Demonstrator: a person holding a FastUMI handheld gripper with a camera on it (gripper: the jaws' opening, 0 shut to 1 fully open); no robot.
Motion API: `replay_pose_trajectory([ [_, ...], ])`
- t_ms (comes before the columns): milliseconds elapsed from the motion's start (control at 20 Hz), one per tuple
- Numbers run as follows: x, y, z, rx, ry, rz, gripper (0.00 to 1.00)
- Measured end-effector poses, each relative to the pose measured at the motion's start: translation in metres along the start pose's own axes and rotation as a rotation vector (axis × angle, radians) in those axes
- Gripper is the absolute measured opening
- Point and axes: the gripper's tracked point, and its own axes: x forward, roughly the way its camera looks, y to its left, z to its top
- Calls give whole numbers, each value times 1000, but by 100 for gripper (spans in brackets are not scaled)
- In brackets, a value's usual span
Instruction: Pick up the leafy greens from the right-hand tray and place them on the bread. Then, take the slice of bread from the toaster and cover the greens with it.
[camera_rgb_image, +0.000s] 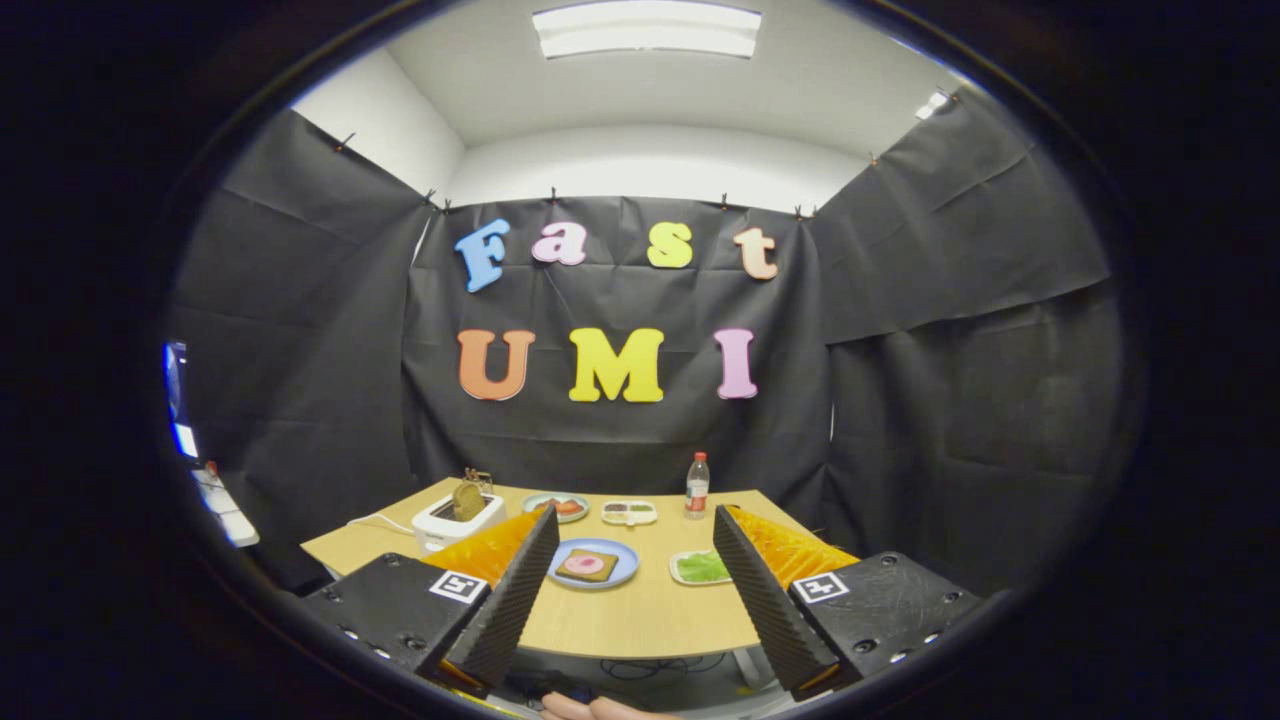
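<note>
Gripper (633, 560) held back from the table (620, 620), fingers spread wide and holding nothing. Leafy greens (703, 567) lie in the right-hand tray (682, 578), beyond the fingers, beside the plate (620, 575) bearing bread (586, 565); a second slice stands in the toaster (455, 520). Advised approach: advance toward the tray, centre the greens between the fingers, descend, then close gently.
</note>
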Motion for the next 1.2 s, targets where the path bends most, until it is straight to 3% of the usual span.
replay_pose_trajectory([
  [450, 11, -7, -6, 9, 17, -12, 95],
  [700, 37, -24, -6, 18, 18, -59, 95],
  [900, 92, -58, -16, 23, 46, -138, 95],
  [1200, 209, -100, -93, 46, 256, -192, 95],
])
